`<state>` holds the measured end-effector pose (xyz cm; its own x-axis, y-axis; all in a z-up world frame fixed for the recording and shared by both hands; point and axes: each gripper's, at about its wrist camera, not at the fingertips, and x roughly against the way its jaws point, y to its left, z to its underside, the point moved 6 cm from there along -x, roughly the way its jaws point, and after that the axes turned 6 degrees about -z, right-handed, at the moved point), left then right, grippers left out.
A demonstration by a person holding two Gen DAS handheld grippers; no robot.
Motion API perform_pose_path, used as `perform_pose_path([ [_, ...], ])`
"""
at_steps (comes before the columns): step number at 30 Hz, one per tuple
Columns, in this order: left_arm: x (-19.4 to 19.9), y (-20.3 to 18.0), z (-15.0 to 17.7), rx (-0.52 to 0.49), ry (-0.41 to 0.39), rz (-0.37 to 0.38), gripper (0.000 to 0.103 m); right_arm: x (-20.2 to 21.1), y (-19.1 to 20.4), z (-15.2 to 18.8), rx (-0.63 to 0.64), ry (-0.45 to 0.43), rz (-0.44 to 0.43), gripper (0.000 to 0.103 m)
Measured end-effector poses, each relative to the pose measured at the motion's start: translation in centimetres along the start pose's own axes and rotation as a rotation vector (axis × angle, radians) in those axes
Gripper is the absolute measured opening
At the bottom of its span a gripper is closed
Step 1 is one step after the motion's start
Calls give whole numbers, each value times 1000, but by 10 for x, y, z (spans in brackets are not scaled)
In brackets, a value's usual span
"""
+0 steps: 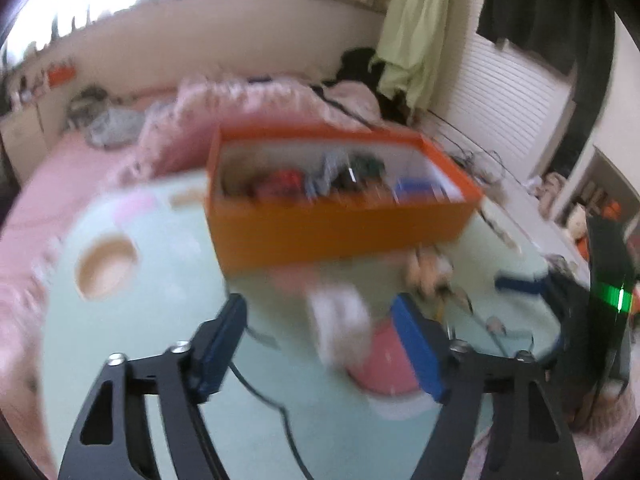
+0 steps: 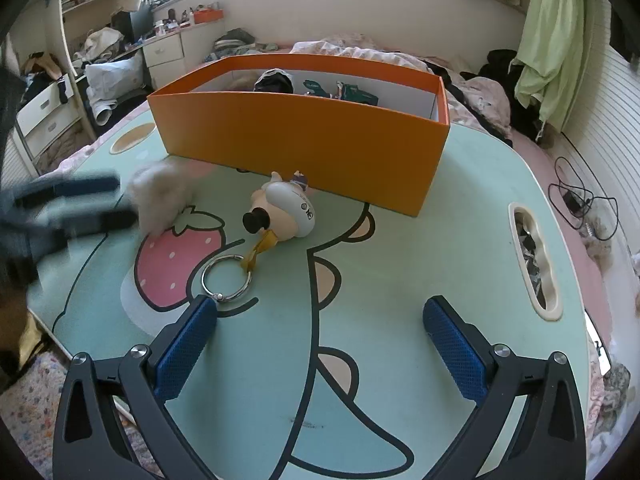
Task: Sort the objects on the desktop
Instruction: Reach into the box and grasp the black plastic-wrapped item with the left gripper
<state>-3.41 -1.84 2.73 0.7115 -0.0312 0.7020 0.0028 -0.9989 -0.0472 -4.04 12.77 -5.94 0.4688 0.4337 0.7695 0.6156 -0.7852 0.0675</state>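
Note:
A white fluffy ball (image 1: 340,320) lies between the blue pads of my left gripper (image 1: 320,304), close to the right pad. Bare table shows between it and the left pad, so no grip shows. The right wrist view blurs this left gripper (image 2: 116,200), with the ball (image 2: 160,196) at its tips over the printed strawberry. My right gripper (image 2: 320,306) stands wide open with nothing between its fingers. Beyond it lie a small figure keychain (image 2: 288,208) and its metal ring (image 2: 226,278). The orange box (image 2: 300,136) behind them holds several items.
The green cartoon-print table (image 2: 400,264) has a slot (image 2: 534,260) on its right side and a round recess (image 2: 130,142) at the far left. A bed with pink bedding surrounds it. A black cable (image 1: 264,392) trails across the table under my left gripper.

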Motion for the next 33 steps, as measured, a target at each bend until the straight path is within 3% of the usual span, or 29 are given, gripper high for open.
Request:
perform_pose_path([
  [1,1,0,-11,-2,-5,-4,57,0,0,0,0,0,-1,103],
  [3,-1,-1,-34,-12,4,28,57,0,-1,0,0,-1,-2,103],
  [5,-16,-3,-59,-8,46,48,57,0,0,0,0,0,-1,103],
  [9,-52,-11,-79,-1,141,67,57,0,0,0,0,0,-1,103],
  [11,-75,-15,-82,-19,194,28,54,0,0,0,0,-1,-1,103],
  [13,-100,-19,-78,-40,268,-23,40,0,1,0,1,-1,-4,103],
  [16,-118,-19,-76,-53,296,-62,37,0,0,-1,0,-1,-5,103],
  [18,-119,-17,-78,-62,266,-79,20,0,0,0,1,-2,-5,103],
  [19,-117,-17,-77,-50,274,-59,19,0,0,0,1,-2,-5,103],
  [21,-103,-15,-80,-18,239,-10,18,-1,0,-1,0,-3,-5,103],
  [25,-31,-4,-98,28,50,51,17,-1,0,-3,0,-4,-6,103],
  [28,12,4,-99,65,-35,101,17,-1,0,-3,0,-4,-6,103],
  [33,33,5,-61,95,-21,163,17,-2,0,-3,1,-5,-7,103],
])
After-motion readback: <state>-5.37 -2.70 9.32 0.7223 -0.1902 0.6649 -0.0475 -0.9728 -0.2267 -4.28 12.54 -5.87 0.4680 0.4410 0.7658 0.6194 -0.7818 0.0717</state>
